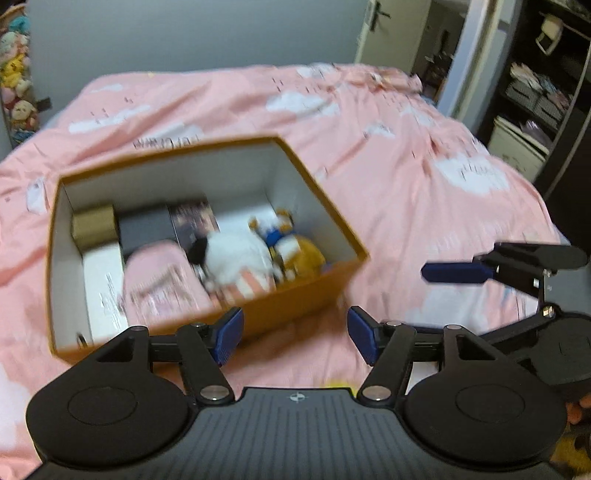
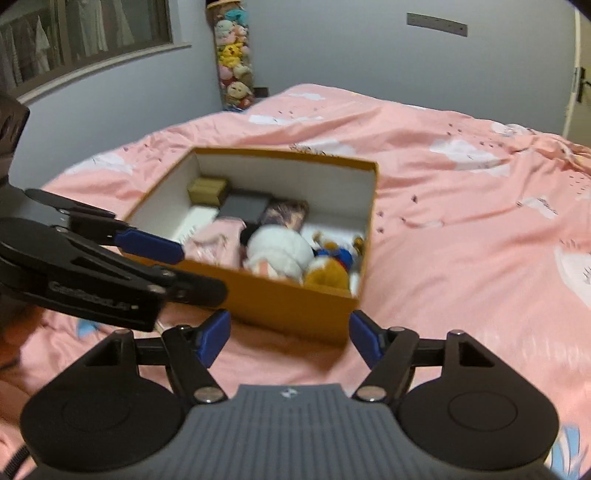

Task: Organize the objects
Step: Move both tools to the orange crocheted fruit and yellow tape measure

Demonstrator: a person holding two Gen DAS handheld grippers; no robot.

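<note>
An open orange box (image 1: 295,299) with white inner walls sits on the pink bed; it also shows in the right wrist view (image 2: 291,299). Inside lie a white plush (image 1: 236,258) (image 2: 277,251), a yellow and blue duck plush (image 1: 291,247) (image 2: 332,266), a pink cloth item (image 1: 162,280) (image 2: 218,240), a small gold box (image 1: 94,225) (image 2: 208,190), a dark grey box (image 1: 146,229) (image 2: 245,208) and a printed card (image 1: 194,221) (image 2: 288,214). My left gripper (image 1: 295,338) is open and empty just before the box's near wall. My right gripper (image 2: 288,338) is open and empty, also before the box.
The bed has a pink duvet with white clouds (image 1: 369,147) (image 2: 461,221). A column of plush toys (image 2: 234,55) stands by the far wall. A door (image 1: 391,33) and dark shelves (image 1: 535,92) are at the right.
</note>
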